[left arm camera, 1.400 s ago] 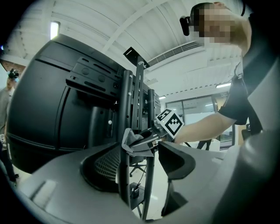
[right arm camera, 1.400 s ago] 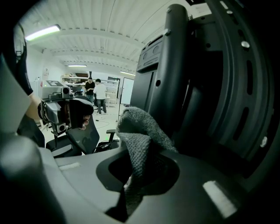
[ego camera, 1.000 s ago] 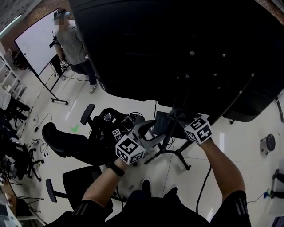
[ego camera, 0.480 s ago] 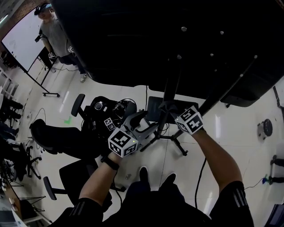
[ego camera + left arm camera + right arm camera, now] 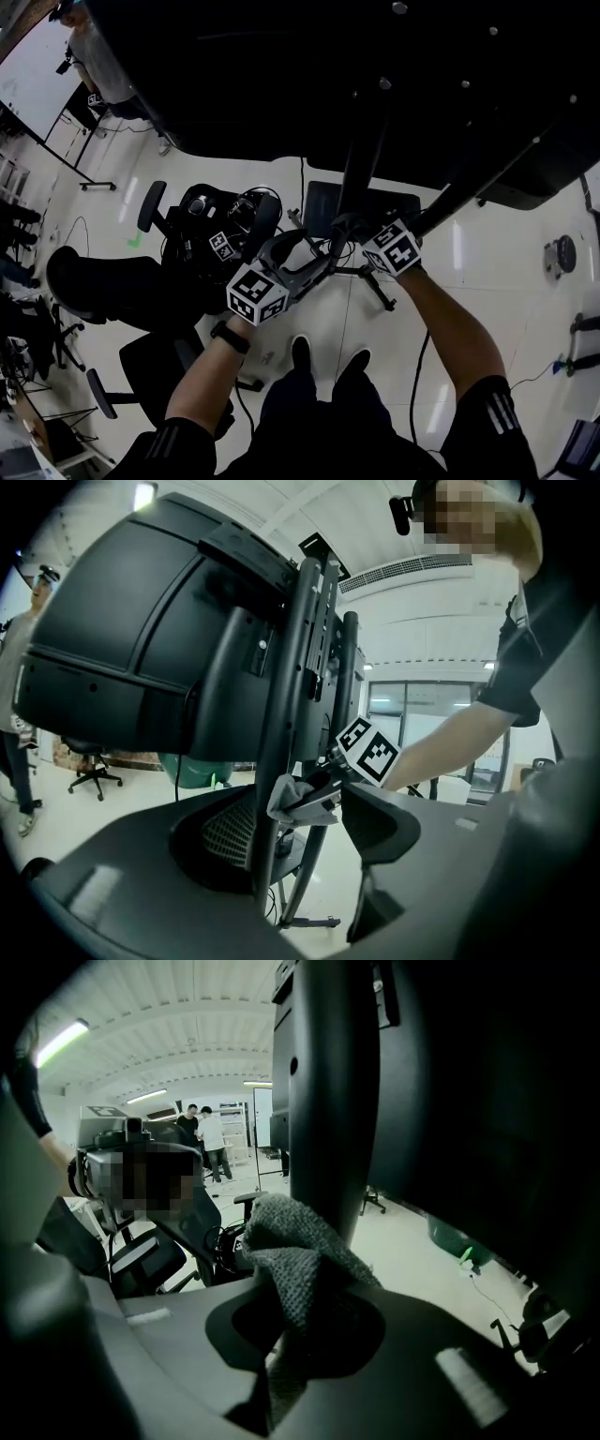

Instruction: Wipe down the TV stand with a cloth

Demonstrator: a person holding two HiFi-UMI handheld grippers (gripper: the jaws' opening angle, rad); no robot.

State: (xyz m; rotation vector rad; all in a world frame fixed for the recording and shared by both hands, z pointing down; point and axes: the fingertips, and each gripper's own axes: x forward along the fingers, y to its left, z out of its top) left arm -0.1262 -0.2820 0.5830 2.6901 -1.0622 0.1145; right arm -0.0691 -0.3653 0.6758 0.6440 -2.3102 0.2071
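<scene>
Grey knitted cloth [image 5: 292,1241] is bunching in your right gripper [image 5: 305,1330], whose jaws are clenching it against the black TV stand post [image 5: 333,1082]. Your left gripper [image 5: 298,836] is hovering with jaws released either side of that post.

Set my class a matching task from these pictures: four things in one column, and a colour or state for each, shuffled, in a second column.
Things:
1. cloth
2. left gripper
3. right gripper
4. stand pole

Colour or state:
a. black, upright
b. jaws apart
c. grey, knitted
d. shut on the cloth

Pairs: 1-c, 2-b, 3-d, 4-a
</scene>
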